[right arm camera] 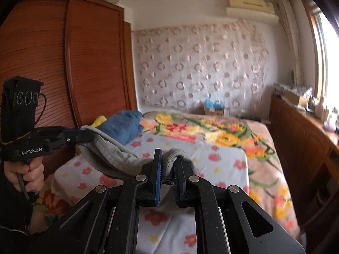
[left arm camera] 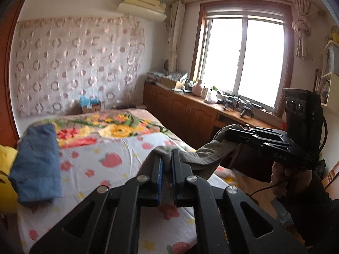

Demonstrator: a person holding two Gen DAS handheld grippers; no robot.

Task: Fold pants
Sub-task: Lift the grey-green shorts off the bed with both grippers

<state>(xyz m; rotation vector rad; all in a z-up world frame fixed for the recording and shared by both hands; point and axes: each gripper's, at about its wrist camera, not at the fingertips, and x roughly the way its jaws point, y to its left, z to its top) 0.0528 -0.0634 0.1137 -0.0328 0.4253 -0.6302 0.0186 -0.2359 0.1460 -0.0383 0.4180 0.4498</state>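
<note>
Grey pants [left arm camera: 203, 158] hang in the air above the bed, stretched between my two grippers. In the left wrist view my left gripper [left arm camera: 167, 156] is shut on one end of the grey cloth, which bunches over its blue pads. My right gripper [left arm camera: 227, 134] comes in from the right, shut on the other end. The right wrist view has the right gripper [right arm camera: 168, 158] clamped on a fold of the pants [right arm camera: 112, 154], and the left gripper [right arm camera: 86, 135] shut on the waistband at the left. The lower part of the pants is hidden below both grippers.
Under the pants lies a bed with a strawberry-print sheet [left arm camera: 118, 169] and a floral blanket [right arm camera: 228, 135]. Folded blue jeans [left arm camera: 36, 165] and a yellow item [left arm camera: 6, 158] rest by the wooden wardrobe [right arm camera: 74, 63]. A cluttered low cabinet [left arm camera: 186, 110] runs under the window.
</note>
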